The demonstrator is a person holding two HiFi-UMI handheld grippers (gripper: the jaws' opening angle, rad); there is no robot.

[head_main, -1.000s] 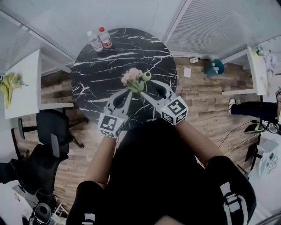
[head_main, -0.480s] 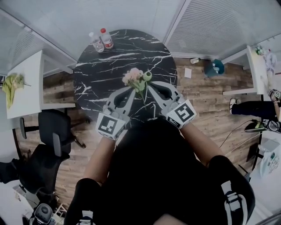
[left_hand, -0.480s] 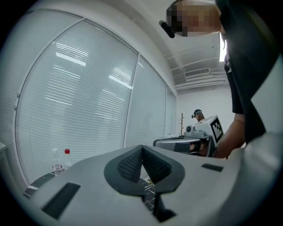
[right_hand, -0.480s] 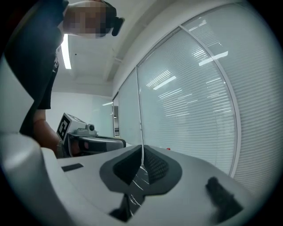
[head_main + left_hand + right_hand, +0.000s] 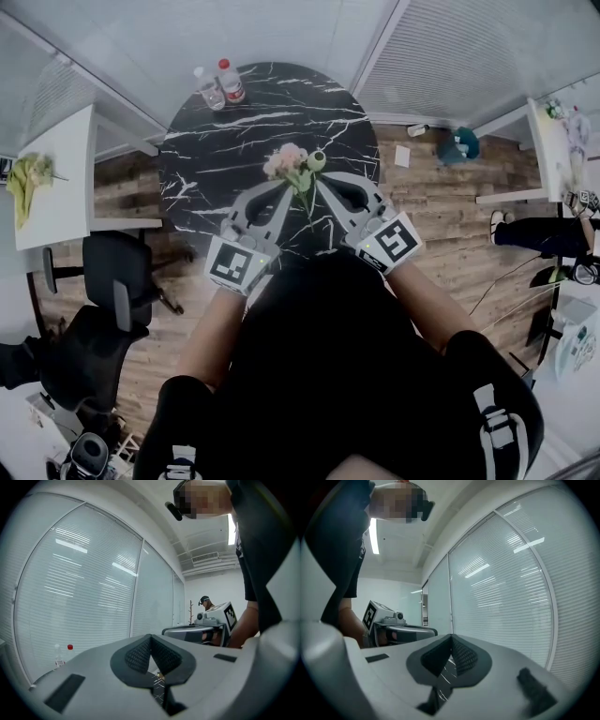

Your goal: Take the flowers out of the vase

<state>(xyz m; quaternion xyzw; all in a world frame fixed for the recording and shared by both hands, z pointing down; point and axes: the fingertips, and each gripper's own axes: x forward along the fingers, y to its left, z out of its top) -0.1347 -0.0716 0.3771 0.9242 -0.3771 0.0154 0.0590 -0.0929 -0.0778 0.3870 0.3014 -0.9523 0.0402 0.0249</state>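
The flowers (image 5: 288, 162), pale pink blooms with green leaves and a round green piece (image 5: 316, 161) at their right, stand over the black marble table (image 5: 216, 150) near its middle, right at the tips of both tools. The left gripper (image 5: 283, 191) reaches in from the lower left and the right gripper (image 5: 316, 187) from the lower right, so the two tips nearly meet just under the blooms. In the left gripper view the ribbed pads (image 5: 138, 654) are pressed together with nothing seen between them. In the right gripper view the pads (image 5: 464, 657) have just been closing and now meet, again on nothing visible. Whether a thin stem is pinched I cannot tell: the stems and whatever holds them are hidden beneath the blooms and jaw tips. The only print is the black square markers on each cube (image 5: 234, 265). The labels on the two bottles (image 5: 217, 84) at the table's far edge are too small to read.
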